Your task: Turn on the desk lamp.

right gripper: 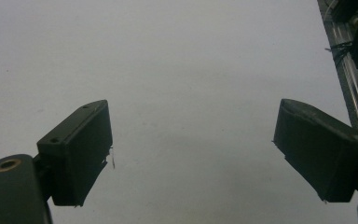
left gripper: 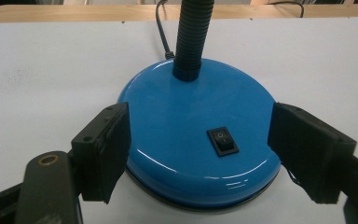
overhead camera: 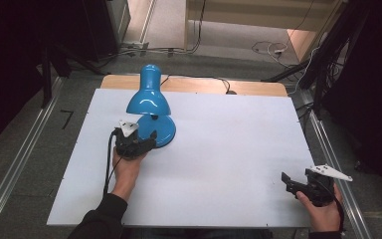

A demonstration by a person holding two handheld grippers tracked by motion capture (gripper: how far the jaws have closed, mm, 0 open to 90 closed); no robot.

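Note:
A blue desk lamp stands at the table's back left, its shade (overhead camera: 148, 102) tipped over its round base (overhead camera: 163, 130). My left gripper (overhead camera: 146, 140) reaches the base from the near side. In the left gripper view the two jaws press against opposite sides of the glossy blue base (left gripper: 186, 107), so the left gripper (left gripper: 199, 149) is shut on it. A black rocker switch (left gripper: 223, 141) sits on the base between the jaws, and the black ribbed neck (left gripper: 193, 37) rises behind it. My right gripper (overhead camera: 292, 183) rests open near the front right corner, with bare table between its jaws (right gripper: 193, 149).
The white table top (overhead camera: 229, 149) has a wooden strip (overhead camera: 204, 85) along its far edge. The lamp's black cord (left gripper: 162, 28) runs back over that edge. Metal rails (overhead camera: 328, 144) flank the table, and loose cables (overhead camera: 268, 48) lie on the floor beyond.

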